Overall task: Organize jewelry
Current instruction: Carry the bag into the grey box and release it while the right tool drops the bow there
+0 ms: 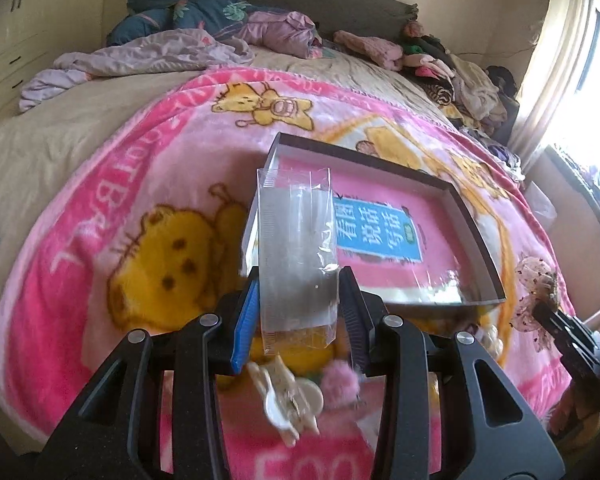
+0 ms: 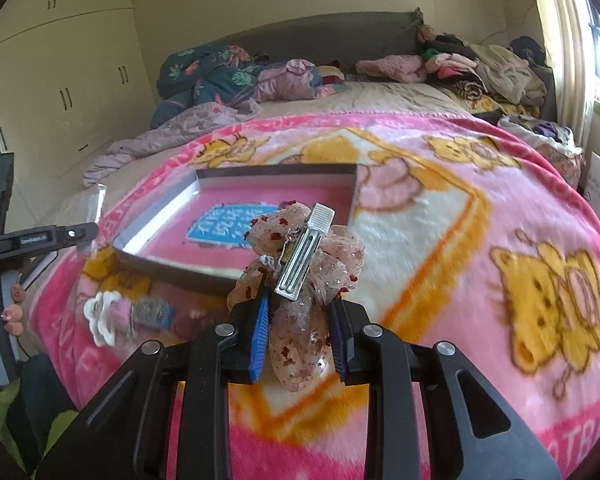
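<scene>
Above a pink cartoon-bear blanket [image 2: 440,216] spread on a bed, my right gripper [image 2: 300,320] is clamped on a sheer, sequinned bow hair clip [image 2: 312,252], its metal clip bar running from about 6 o'clock up toward 12, away from me. My left gripper [image 1: 300,296] is clamped on a clear plastic pouch [image 1: 296,240], which stands upright between the pads with its long axis also toward 12 o'clock. The open shallow box [image 2: 156,208] with the pink bottom lies on the blanket ahead: in the right wrist view at roughly 11 o'clock from the bow, in the left wrist view at roughly 1 o'clock behind the pouch. Both loads hang in the air, near the box's closer edge; I judge the two about equally near. More pieces, a white flower clip [image 2: 100,312] and a pink pom-pom [image 1: 340,380], lie on the blanket on my side of the box.
</scene>
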`<state>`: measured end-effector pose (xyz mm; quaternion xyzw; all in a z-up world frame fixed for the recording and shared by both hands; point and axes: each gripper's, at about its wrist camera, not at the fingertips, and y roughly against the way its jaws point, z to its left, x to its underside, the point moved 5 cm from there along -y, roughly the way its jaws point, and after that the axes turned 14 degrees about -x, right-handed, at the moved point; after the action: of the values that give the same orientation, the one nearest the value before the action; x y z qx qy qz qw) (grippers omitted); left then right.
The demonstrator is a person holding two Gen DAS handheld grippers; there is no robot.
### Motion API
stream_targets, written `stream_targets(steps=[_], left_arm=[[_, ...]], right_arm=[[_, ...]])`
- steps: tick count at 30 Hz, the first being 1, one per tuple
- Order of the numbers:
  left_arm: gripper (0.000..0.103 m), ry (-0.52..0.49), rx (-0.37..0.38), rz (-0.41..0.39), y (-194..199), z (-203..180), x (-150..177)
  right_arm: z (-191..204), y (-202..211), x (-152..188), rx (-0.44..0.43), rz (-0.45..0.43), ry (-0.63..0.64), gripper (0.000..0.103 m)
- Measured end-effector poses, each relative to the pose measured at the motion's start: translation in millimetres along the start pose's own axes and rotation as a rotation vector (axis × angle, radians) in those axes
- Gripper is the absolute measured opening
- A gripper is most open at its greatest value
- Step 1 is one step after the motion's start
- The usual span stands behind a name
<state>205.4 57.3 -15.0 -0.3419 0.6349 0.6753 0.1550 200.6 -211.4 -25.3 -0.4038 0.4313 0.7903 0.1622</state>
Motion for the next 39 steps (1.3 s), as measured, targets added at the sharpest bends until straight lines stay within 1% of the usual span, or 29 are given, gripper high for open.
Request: stream_targets(steps=[5,10,15,18,24,29,31,35,36,37,39], left_arm=[[0.031,-0.006,0.014,-0.003,-12.2,-12.2,-11.4],[0.031,-0.048,0.009,0.029,-35.1,-29.3,-15.4],[0.031,-0.087,0.0,0.056,-54.8,-37.7,-17.6],[0.031,-0.101,-0.001,0.077,-64.8,-40.2,-17.9],[0.031,-0.137,-0.015,0.088,-78.8,-41.8,-18.2],[0.031,-0.177,-0.013,0.12,-86.3,-43.4,-14.4],[0.033,-0.188,-0.014,0.13,-88.2,-41.9,-14.6],[0.042,-0.204,-0.003,0.14,-87.9,-36.4,-18.0],[0.044,-0.214,0.002,0.138,-86.1,-35.0,-19.2],[0.044,-0.219,0.004,0.138,-85.5,-34.8,-19.9],[0.045,-0.233,0.013,0.138,-83.1,-32.5,-22.4]], right_arm=[[4.5,-18.5,-19.4,-0.006,-0.003,0.021,0.025],[5.5,-39.1,-31.4,-0.001,0.016,0.033,0.025],[2.7,-56.0,-39.9,0.002,0.025,0.03,0.025],[-2.1,-66.1,-43.7,0.013,0.036,0.02,0.025],[-12.2,-85.4,-46.6,0.032,0.067,-0.011,0.025],[-17.2,-102.1,-41.1,0.048,0.107,-0.044,0.026],[-19.0,-109.4,-38.3,0.051,0.129,-0.062,0.027],[-20.3,-120.1,-33.0,0.071,0.16,-0.085,0.031],[-19.7,-121.7,-32.3,0.073,0.167,-0.088,0.033],[-19.2,-122.4,-31.3,0.077,0.171,-0.091,0.038],[-17.2,-121.3,-31.3,0.088,0.169,-0.107,0.044]])
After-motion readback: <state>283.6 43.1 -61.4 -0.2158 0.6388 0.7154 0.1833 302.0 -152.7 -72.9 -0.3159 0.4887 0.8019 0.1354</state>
